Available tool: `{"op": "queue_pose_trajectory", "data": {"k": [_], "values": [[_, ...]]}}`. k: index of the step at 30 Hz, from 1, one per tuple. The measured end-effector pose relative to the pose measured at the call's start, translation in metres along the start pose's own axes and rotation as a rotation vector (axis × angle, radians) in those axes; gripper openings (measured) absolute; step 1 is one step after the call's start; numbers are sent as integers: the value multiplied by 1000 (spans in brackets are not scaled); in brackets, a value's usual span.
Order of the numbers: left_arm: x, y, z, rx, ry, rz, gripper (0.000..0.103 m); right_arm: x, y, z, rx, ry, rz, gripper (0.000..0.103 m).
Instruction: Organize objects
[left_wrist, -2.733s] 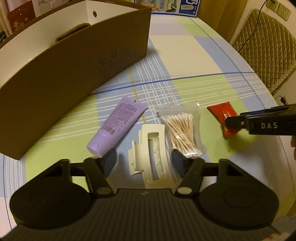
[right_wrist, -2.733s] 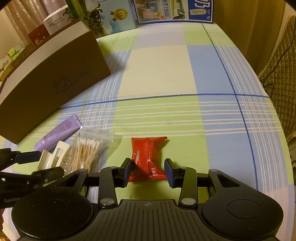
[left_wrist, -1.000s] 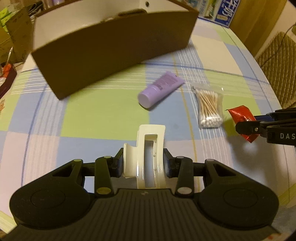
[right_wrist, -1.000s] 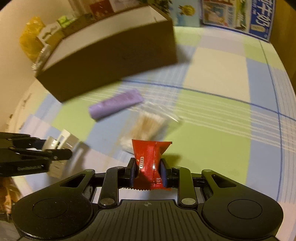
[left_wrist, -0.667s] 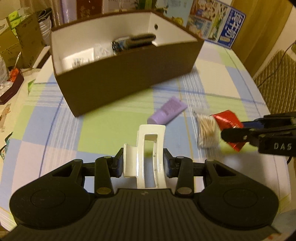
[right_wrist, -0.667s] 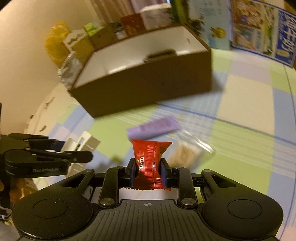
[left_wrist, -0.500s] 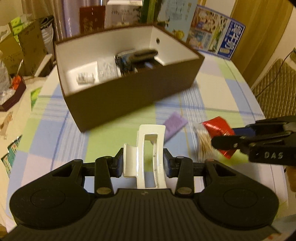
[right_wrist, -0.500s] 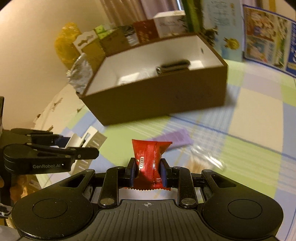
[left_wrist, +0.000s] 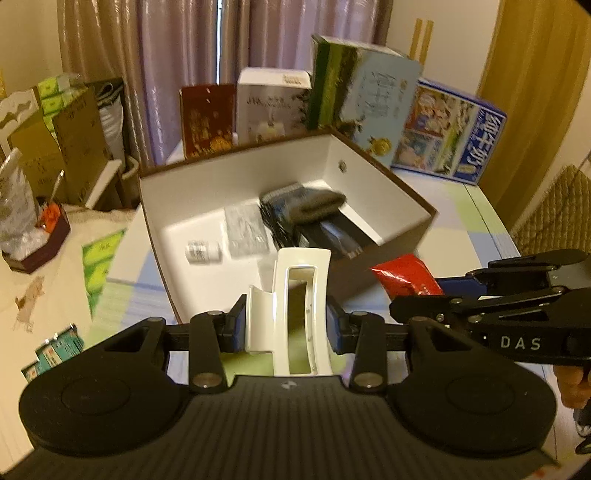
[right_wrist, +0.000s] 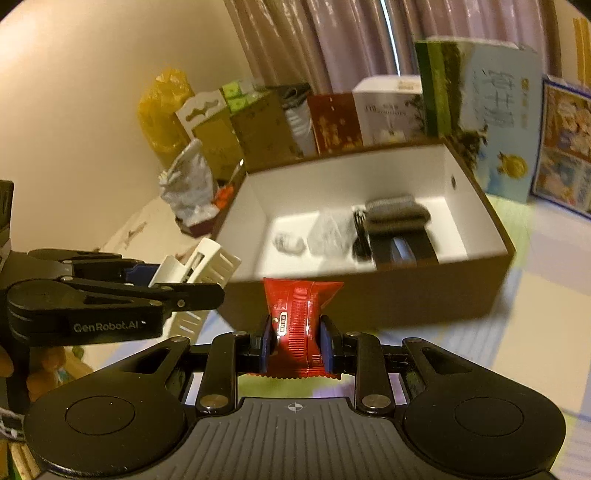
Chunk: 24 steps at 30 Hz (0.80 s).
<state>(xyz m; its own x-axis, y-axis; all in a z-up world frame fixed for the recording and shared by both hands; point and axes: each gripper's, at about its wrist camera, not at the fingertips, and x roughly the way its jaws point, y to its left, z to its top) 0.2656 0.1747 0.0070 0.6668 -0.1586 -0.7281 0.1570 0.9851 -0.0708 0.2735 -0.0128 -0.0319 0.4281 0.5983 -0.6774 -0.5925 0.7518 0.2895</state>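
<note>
Left gripper (left_wrist: 284, 325): jaws pinching a white hair claw clip (left_wrist: 295, 310), held in the air at the near rim of the box.
Right gripper (right_wrist: 294, 343): jaws pinching a red snack packet (right_wrist: 295, 325), held in the air before the box's near wall.
Brown cardboard box (right_wrist: 369, 299), white inside, on the checked tablecloth (right_wrist: 535, 332): holds a small white bottle (left_wrist: 203, 252), a clear plastic packet (left_wrist: 245, 232), a dark brush (left_wrist: 314, 205) and black items, blurred.
</note>
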Motion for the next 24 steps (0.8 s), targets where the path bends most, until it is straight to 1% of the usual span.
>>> {"op": "queue_pose_trajectory", "data": {"k": [7, 11, 17, 24], "values": [[18, 18, 31, -6, -11, 19, 36, 27, -2, 39, -16, -20, -11, 24], [32, 27, 44, -17, -1, 15, 36, 41, -7, 53, -10, -18, -22, 24], [63, 42, 57, -29, 51, 27, 36, 66, -20, 69, -2, -5, -46, 24], [98, 52, 62, -31, 112, 38, 36, 94, -33, 77, 10, 40, -59, 24]]}}
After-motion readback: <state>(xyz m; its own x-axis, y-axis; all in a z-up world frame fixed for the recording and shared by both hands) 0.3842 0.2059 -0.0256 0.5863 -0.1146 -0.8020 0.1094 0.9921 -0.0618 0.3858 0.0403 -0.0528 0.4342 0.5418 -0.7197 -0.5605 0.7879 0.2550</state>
